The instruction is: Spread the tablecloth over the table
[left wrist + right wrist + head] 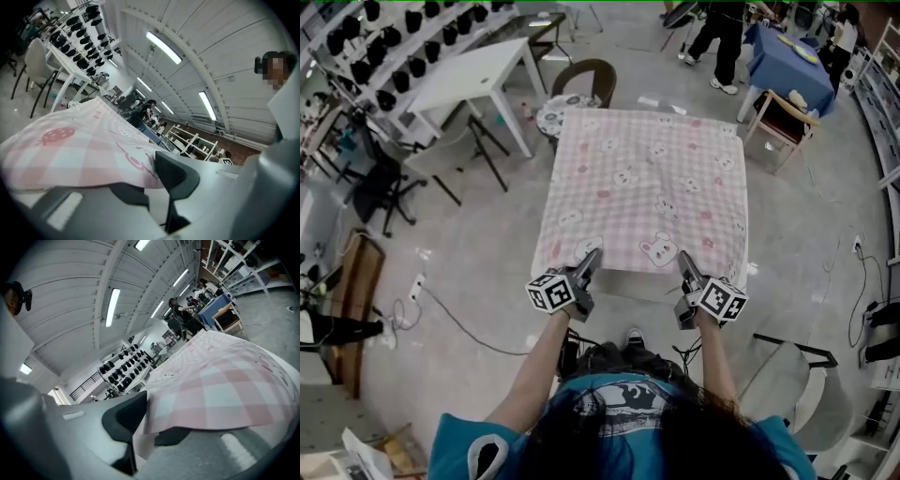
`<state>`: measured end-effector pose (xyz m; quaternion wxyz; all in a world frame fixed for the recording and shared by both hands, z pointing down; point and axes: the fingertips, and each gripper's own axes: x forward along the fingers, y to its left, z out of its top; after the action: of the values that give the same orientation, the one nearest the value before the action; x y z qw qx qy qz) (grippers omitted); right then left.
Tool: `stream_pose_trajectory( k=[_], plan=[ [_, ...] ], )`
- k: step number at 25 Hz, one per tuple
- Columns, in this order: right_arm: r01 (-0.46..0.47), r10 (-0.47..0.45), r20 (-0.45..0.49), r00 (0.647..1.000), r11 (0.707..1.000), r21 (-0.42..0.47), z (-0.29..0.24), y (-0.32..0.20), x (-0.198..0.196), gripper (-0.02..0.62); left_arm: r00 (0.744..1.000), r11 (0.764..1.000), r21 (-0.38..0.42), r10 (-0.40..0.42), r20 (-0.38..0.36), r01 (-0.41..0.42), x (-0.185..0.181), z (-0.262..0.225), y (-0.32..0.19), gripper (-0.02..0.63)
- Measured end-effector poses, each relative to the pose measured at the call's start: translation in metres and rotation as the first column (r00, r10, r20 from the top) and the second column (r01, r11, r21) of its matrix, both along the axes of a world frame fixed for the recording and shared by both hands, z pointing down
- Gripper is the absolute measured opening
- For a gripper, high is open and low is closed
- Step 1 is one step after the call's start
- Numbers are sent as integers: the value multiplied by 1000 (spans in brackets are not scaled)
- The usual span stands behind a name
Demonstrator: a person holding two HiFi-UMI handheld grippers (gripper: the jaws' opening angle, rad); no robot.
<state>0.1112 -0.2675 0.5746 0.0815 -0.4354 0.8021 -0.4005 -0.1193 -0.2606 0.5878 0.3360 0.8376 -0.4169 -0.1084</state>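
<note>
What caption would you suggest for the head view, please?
Left gripper and right gripper pinch the near edge of a pink checked tablecloth lying spread out.

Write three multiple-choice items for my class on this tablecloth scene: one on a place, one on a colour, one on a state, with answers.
1. Where do the left gripper and right gripper meet the tablecloth?
A. its far edge
B. its near edge, by the person
C. its middle

2. What colour are the tablecloth's checks?
A. blue and yellow
B. green and black
C. pink and white

3. How is each gripper set?
A. closed on the cloth's edge
B. wide open, clear of the cloth
C. closed on a chair leg

Answers:
1 B, the head view shows both at the edge nearest the person.
2 C, pink and white squares show in every view.
3 A, each gripper view shows cloth pinched between the jaws.
</note>
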Motion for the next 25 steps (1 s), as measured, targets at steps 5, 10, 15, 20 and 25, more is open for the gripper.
stream_pose_trajectory(
  k=[5,10,15,20,25],
  plan=[
    [-35,35,-11,999,996,-82,28,25,-8,44,1000,996,-93,2,-8,-3,-12,27,21,64],
    [-69,67,-19,998,986,-154,44,51,-15,44,999,976,-215,29,-20,-33,-14,56,44,66],
    [-117,109,-51,993,972,-202,66,69,-24,43,998,953,-300,54,45,-38,-20,89,60,64],
    [-139,124,-78,989,964,-228,85,84,-27,41,988,936,-350,90,127,-40,-22,109,70,64],
    [-156,131,-108,985,950,-271,110,93,-25,43,975,912,-410,110,193,-22,-18,128,76,63]
  ],
)
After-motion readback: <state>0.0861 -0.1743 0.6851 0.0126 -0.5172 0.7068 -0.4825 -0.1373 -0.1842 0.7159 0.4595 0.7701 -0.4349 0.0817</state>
